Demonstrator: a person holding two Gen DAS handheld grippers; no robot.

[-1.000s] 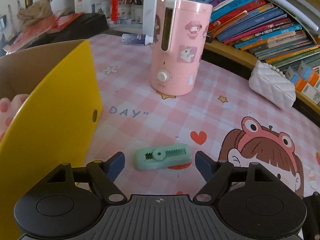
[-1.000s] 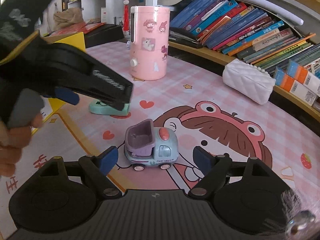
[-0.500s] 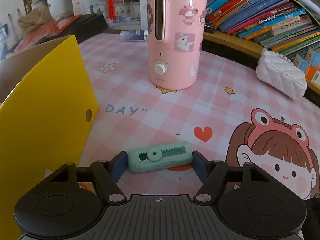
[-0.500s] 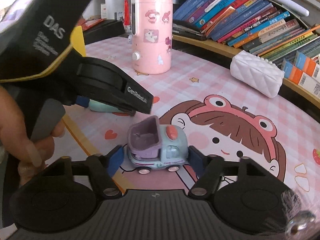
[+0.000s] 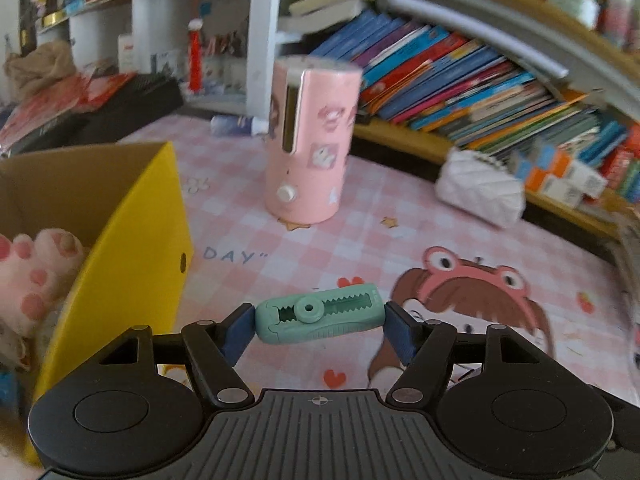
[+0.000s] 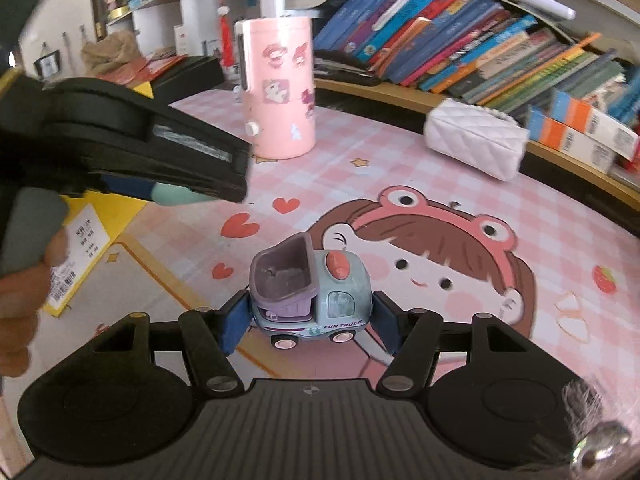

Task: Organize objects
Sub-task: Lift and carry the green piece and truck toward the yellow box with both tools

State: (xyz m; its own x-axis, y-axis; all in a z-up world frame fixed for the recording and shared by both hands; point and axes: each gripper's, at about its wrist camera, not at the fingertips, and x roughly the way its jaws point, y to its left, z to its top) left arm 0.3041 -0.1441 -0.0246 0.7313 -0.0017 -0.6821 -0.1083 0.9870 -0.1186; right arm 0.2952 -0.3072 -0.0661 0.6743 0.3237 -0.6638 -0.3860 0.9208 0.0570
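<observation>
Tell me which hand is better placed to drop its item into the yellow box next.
Left, probably. Its tongs hold the green clip right beside the yellow box. The right tongs grip the toy truck farther from it, with the left gripper between.

A tall pink canister (image 5: 310, 142) is stood on the pink checked mat (image 5: 400, 208). A white quilted pouch (image 5: 480, 188) is laid right of the canister, and slanted books (image 5: 460, 80) are shelved behind it.

The right tongs (image 6: 310, 320) are gripping a toy truck (image 6: 310, 300) near the middle of the desk (image 6: 400, 168); at left, the left tongs (image 6: 176, 188) are holding a green clip (image 6: 176, 195).
</observation>
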